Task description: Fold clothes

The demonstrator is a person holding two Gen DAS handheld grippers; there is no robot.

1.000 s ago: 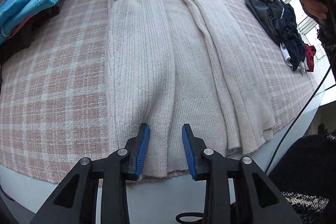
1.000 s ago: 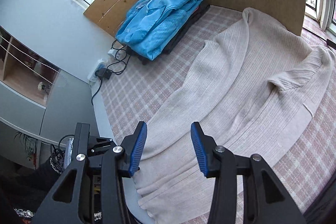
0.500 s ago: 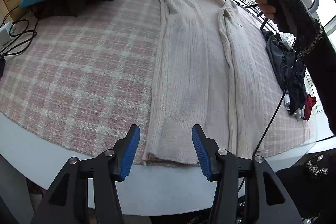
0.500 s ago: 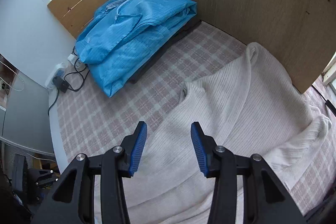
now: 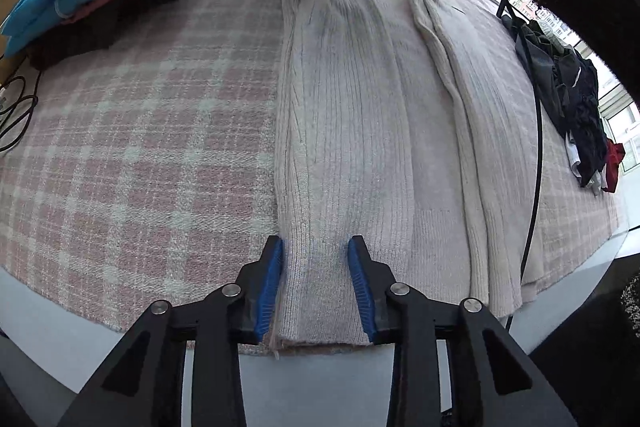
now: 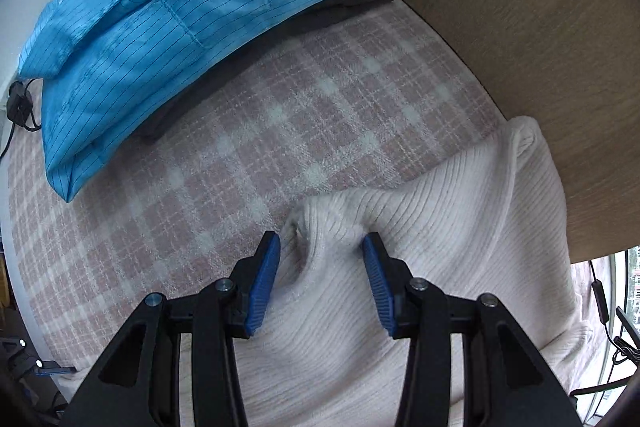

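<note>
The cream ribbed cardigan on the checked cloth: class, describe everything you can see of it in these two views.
The cream ribbed cardigan is a long knit lying flat along the pink checked cloth, side panels folded inward, hem at the near table edge. The open left gripper straddles the hem's left fold; the open right gripper straddles a bunched corner at the far end, near the wooden board. Neither has closed.

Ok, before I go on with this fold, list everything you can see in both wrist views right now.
Knit cardigan: 1, cream, flat down the table's middle.
Folded jacket: 1, blue, atop a stack, far left.
Dark folded clothes: several, under the jacket.
Unfolded clothes pile: 1, dark with red, right edge.
Tablecloth: 1, pink plaid.
Wooden panel: 1, behind the table.
Cables: black, far left.
Left gripper: open, at the cardigan's near hem.
Right gripper: open, straddling its far corner.
</note>
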